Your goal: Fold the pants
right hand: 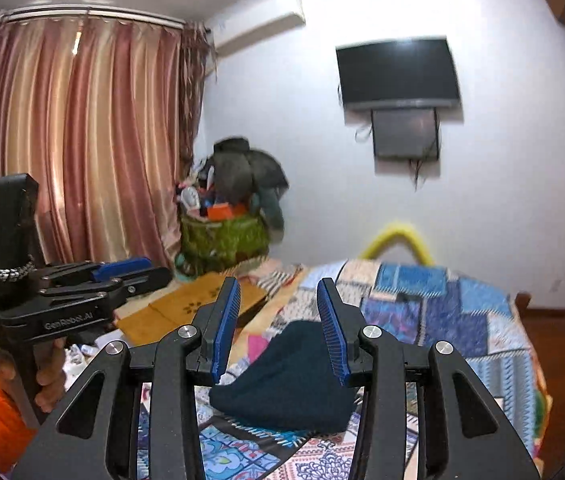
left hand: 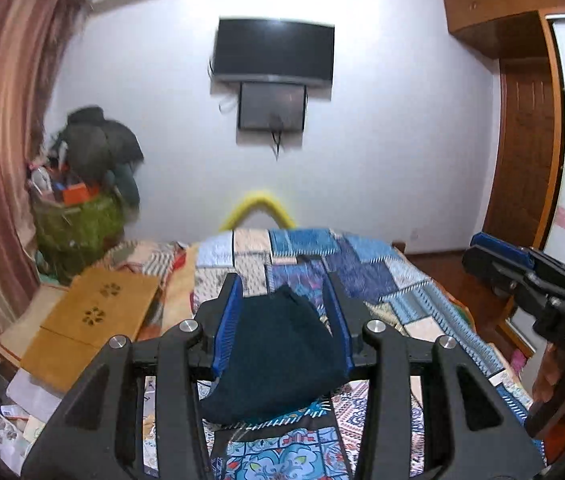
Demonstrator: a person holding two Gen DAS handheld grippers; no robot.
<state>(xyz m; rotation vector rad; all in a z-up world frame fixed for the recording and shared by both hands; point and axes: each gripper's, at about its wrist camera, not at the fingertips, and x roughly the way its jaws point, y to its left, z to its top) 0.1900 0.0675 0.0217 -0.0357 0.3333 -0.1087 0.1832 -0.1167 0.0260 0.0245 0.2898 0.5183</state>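
The dark navy pants [left hand: 278,360] lie bunched into a compact folded heap on the bed [left hand: 366,276], resting on its patchwork quilt of blue, white and floral squares. Both tools are held above the near end of the bed, pointing toward the far wall.

The left tool [left hand: 284,300] has its blue-padded fingers [left hand: 228,320] spread well apart; the heap shows between them from this angle, but the pads grip nothing. The right tool [right hand: 278,316] is likewise wide open and holds nothing, with the pants [right hand: 290,384] lying lower on the quilt between and beneath its fingers. Whether either tool touches the cloth I cannot tell.

Each tool shows at the edge of the other's view, with the person's hand [right hand: 48,376] wrapped around the left one's handle.

Beside the bed sits a yellow-brown folding lap table [left hand: 86,320]. A dark television [left hand: 274,50] hangs on the white wall, a striped pink curtain [right hand: 82,140] covers the window, and a green basket [right hand: 222,236] piled with clothes stands in the corner.
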